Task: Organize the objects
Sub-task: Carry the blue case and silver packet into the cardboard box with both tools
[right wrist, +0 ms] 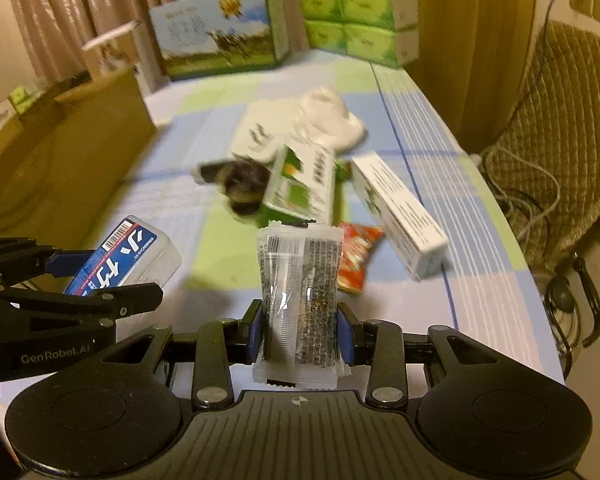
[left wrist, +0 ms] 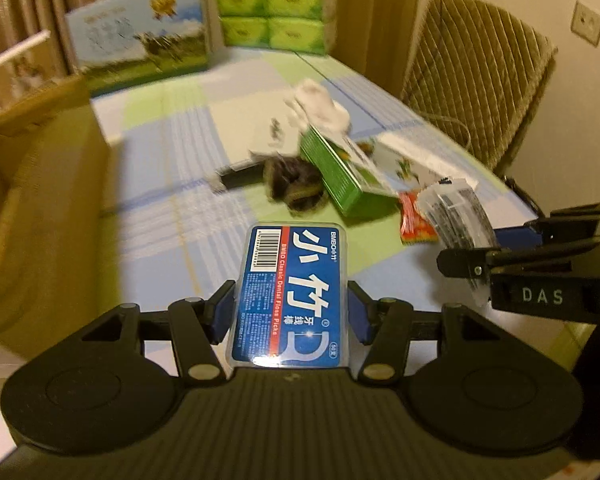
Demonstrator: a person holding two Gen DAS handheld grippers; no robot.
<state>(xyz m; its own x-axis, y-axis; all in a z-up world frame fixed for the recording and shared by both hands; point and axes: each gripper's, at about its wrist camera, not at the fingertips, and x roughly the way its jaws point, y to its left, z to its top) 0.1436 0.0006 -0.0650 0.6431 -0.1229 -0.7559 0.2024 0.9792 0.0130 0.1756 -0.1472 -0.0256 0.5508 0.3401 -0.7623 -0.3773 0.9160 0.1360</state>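
Progress is partial: a floss box (left wrist: 290, 296) is clamped in the left gripper (left wrist: 291, 312) jaws and a clear packet (right wrist: 300, 304) in the right gripper (right wrist: 302, 334) jaws, both held above the worktop (left wrist: 172, 152). A green box (left wrist: 340, 176), a white box (right wrist: 400, 212), a red packet (right wrist: 354, 258) and other clutter are left to sort, perhaps into the cardboard box (left wrist: 40, 200).

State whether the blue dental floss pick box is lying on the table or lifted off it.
Lifted: the left gripper clamps the floss pick box, which hangs above the table.

Blue floss box (left wrist: 290, 296); pastel checked tablecloth (left wrist: 188, 152).
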